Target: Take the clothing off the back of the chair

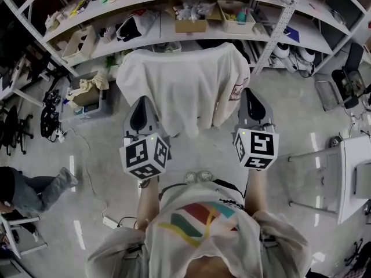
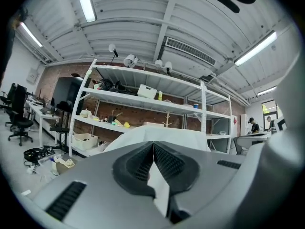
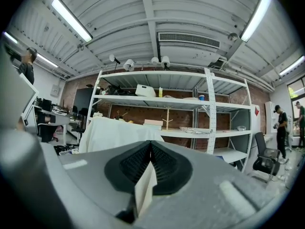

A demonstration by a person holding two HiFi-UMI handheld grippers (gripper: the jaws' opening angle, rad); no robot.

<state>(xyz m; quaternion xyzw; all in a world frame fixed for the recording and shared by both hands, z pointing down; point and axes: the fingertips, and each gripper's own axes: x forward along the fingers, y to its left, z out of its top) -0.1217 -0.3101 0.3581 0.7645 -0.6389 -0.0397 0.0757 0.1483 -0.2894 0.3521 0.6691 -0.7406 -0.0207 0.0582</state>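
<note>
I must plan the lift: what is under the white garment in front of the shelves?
The white garment hangs over a support that it covers fully; no backrest shows. Below its hem only floor is seen.

The glossy grey floor [image 1: 98, 155] under me carries the chair, which I can't see beneath the white garment [image 1: 179, 86] draped over it. Left of that, a grey crate [image 1: 93, 110] stuffed with cardboard and rags stands on the floor. A white power strip [image 1: 110, 221] lies nearer me, left of my shoes [image 1: 198, 176]. Behind the chair, the white shelves [image 1: 324, 36] hold a cardboard box [image 1: 191, 25], a tan tray [image 1: 235, 17] and, further left, a white bin [image 1: 78, 44].
</note>
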